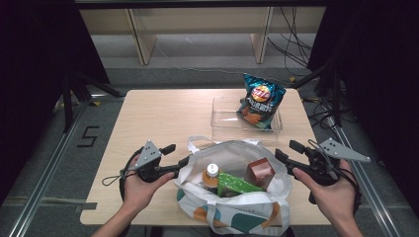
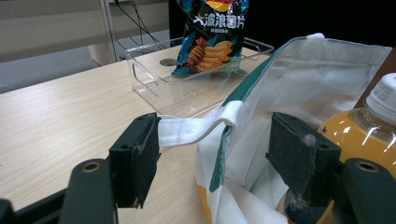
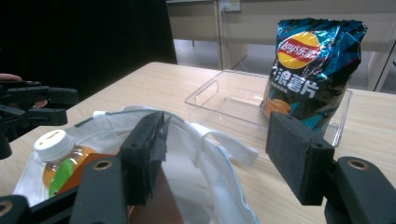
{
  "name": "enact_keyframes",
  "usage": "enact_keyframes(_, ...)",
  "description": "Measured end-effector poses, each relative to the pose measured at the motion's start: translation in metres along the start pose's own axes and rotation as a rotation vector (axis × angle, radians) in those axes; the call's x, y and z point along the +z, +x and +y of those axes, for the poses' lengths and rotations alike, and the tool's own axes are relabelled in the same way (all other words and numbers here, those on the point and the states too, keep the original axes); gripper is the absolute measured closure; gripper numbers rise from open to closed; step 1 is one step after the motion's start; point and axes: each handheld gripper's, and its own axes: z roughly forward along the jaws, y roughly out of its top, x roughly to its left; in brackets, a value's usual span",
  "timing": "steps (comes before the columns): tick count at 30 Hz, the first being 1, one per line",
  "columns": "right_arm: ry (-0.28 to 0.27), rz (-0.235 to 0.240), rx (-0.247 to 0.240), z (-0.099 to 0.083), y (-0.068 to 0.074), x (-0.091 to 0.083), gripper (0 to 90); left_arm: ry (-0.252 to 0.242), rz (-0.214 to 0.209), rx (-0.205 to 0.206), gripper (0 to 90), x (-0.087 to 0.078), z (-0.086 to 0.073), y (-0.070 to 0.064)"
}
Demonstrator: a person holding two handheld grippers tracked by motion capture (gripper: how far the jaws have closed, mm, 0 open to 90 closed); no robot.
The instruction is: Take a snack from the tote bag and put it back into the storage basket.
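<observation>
A white tote bag [image 1: 237, 210] with teal and orange patches stands open at the table's front. It holds an orange drink bottle [image 1: 211, 175] with a white cap, a green packet [image 1: 234, 183] and a brown box [image 1: 259, 172]. My left gripper [image 1: 177, 154] is open at the bag's left rim. In the left gripper view the bag's white handle strap [image 2: 191, 130] and rim lie between the jaws of my left gripper [image 2: 217, 161], the strap touching the left pad. My right gripper [image 1: 287, 150] is open by the bag's right rim; its own view shows the right gripper [image 3: 222, 156] with the bag's edge [image 3: 187, 140] by one jaw.
A clear plastic bin [image 1: 222, 121] sits at the back right of the wooden table [image 1: 158, 118], with a blue chips bag [image 1: 261, 101] standing upright in its right end. Bare tabletop lies to the left. Shelving legs and cables are on the floor beyond.
</observation>
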Motion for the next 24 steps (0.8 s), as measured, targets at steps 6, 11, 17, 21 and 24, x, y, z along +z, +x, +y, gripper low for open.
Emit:
enact_keyframes(6,0.005,0.022,0.000,-0.004,0.012,-0.004,37.8,0.001,0.004,0.000,33.2,0.000,0.001,0.000)
enact_keyframes(11,-0.002,0.044,0.004,-0.007,0.019,-0.007,36.7,0.004,0.006,0.004,33.2,0.000,0.002,-0.002)
enact_keyframes(17,0.010,0.072,0.017,-0.013,0.031,-0.009,34.4,0.001,0.005,0.006,33.2,0.000,0.003,-0.003)
enact_keyframes(21,0.010,0.070,-0.009,-0.016,0.038,-0.005,31.5,-0.003,-0.001,0.004,33.2,0.000,0.002,-0.003)
enact_keyframes(24,0.034,0.073,-0.022,-0.019,0.045,-0.003,29.9,-0.002,0.005,0.005,33.2,-0.001,0.003,-0.002)
